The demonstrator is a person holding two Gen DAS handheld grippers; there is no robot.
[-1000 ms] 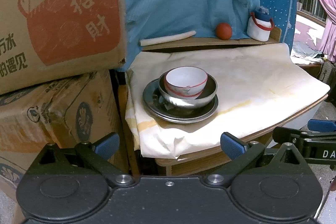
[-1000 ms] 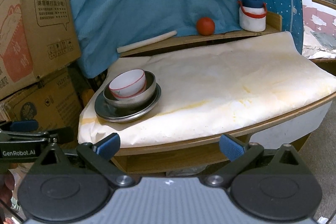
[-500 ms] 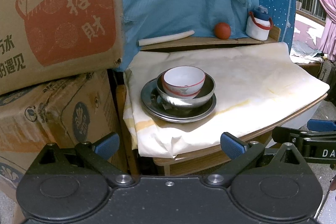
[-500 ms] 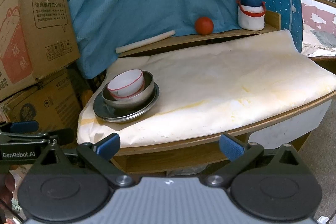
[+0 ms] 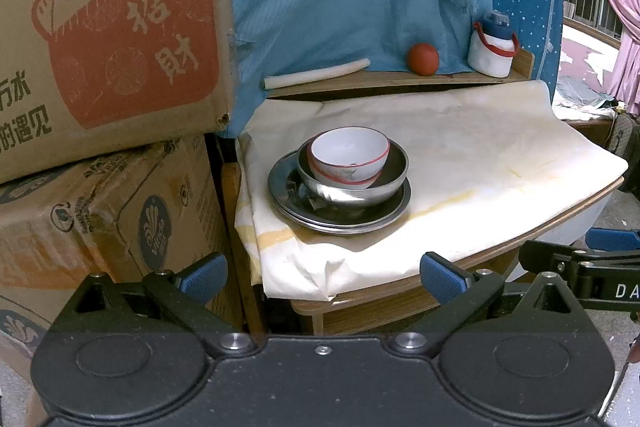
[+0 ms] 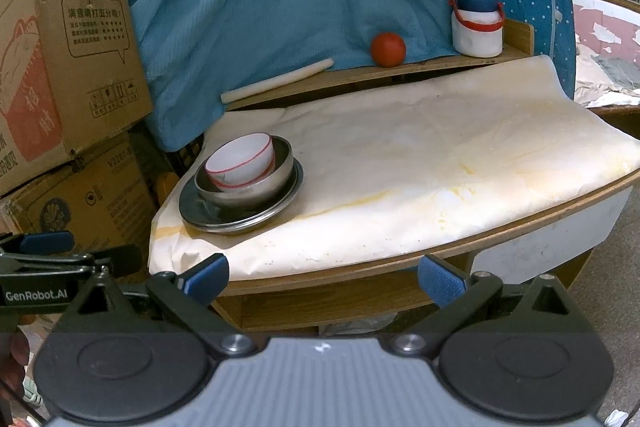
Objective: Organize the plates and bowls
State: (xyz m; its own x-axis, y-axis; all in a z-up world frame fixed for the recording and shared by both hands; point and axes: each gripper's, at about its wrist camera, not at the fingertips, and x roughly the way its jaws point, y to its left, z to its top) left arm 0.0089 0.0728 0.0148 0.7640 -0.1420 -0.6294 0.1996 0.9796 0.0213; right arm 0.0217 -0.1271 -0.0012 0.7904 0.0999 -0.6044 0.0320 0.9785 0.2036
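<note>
Both grippers, left and right, hang spread and empty before the paper-covered table, where a round white red-rimmed bowl nests in a shiny steel bowl on stacked steel plates.

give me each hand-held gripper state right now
Left hand-held gripper: open, holding nothing.
Right hand-held gripper: open, holding nothing.

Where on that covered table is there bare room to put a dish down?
Most of the cloth is bare: everything right of the stacked dishes, from the front edge back to the shelf. The left corner holds the stack, close beside the boxes. The shelf carries a ball, jug and stick.
</note>
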